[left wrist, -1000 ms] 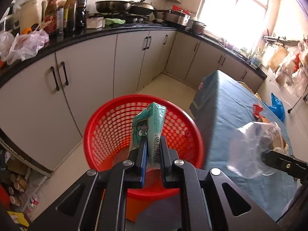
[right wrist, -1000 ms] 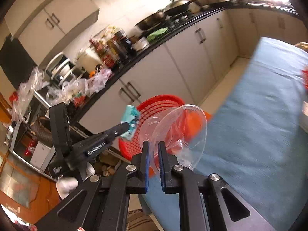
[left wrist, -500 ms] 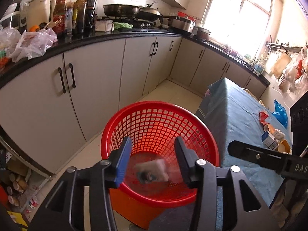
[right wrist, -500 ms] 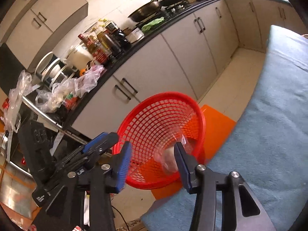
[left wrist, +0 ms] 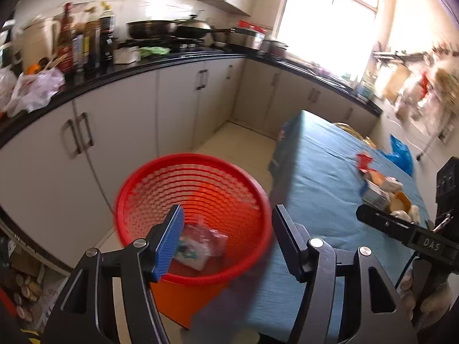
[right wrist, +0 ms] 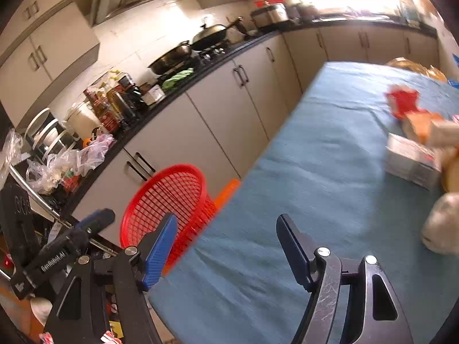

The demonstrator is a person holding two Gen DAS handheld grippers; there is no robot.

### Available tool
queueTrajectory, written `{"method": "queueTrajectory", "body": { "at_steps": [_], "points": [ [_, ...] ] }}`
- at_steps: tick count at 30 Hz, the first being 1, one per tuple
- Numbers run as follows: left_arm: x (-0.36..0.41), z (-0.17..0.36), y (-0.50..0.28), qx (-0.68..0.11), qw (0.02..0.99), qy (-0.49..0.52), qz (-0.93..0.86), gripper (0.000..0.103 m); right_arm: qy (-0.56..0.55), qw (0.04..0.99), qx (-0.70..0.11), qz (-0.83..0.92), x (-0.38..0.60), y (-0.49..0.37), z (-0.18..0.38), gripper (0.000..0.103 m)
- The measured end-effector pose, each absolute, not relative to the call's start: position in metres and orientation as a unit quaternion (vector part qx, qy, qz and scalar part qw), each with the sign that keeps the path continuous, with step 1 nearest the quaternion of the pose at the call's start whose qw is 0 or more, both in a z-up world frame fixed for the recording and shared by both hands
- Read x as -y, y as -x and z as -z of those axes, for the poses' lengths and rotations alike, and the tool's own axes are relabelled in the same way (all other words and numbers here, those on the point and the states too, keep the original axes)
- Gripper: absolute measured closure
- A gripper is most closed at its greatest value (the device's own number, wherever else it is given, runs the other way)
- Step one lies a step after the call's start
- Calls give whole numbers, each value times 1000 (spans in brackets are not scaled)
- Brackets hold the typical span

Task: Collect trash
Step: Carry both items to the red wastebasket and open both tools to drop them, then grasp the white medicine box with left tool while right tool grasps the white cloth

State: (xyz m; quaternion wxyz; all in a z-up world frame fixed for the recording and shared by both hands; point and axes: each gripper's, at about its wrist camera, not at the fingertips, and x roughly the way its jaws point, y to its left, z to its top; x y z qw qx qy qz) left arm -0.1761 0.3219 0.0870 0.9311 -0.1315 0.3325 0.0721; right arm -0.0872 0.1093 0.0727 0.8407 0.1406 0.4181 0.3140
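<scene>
While both tools, left tool [left wrist: 228,238] and right tool [right wrist: 226,246], have just been opening and stand spread and empty, remaining trash [right wrist: 416,154] lies on the desk [right wrist: 315,172] beyond the red basket [left wrist: 195,189]: probably light, crushable cartons; pinch across flat faces.

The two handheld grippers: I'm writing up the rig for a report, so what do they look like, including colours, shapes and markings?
Both are black angular frames with triangular cut-outs and silver bolt heads. On the left gripper and the right gripper alike, one finger carries a ribbed blue pad and the other a dark one. Seen from the side, the left one bears white lettering "GenRobot.AI"; the right one's body shows "DAS". No sleeves or cables can be made out.
</scene>
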Motion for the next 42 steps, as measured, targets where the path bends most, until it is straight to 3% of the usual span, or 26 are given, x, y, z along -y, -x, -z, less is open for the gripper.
{"method": "queueTrajectory", "body": {
  "at_steps": [9,18,28,34,36,37,38,42],
  "points": [
    [-235,-102,152,-346,933,102,1,33,-177,850,-433,-241,17,103,-52,27],
    [-138,-95,78,-381,919,66,83,32,-210,861,-429,-177,117,105,-37,27],
    [-58,-73,-49,-418,896,21,146,31,-229,847,-430,-211,107,72,-31,24],
    [-40,-35,-111,-489,850,35,193,31,-223,843,-441,-211,86,56,-21,23],
    [-40,-22,-117,-515,829,43,215,31,-216,841,-446,-218,82,53,-18,32],
    [-40,-19,-116,-521,822,47,226,31,-213,837,-451,-224,79,52,-17,53],
    [-41,-17,-114,-526,814,52,239,31,-217,831,-456,-233,79,51,-16,60],
    [-43,-14,-95,-536,787,74,295,31,-220,830,-455,-236,85,60,-17,65]
  ]
}}
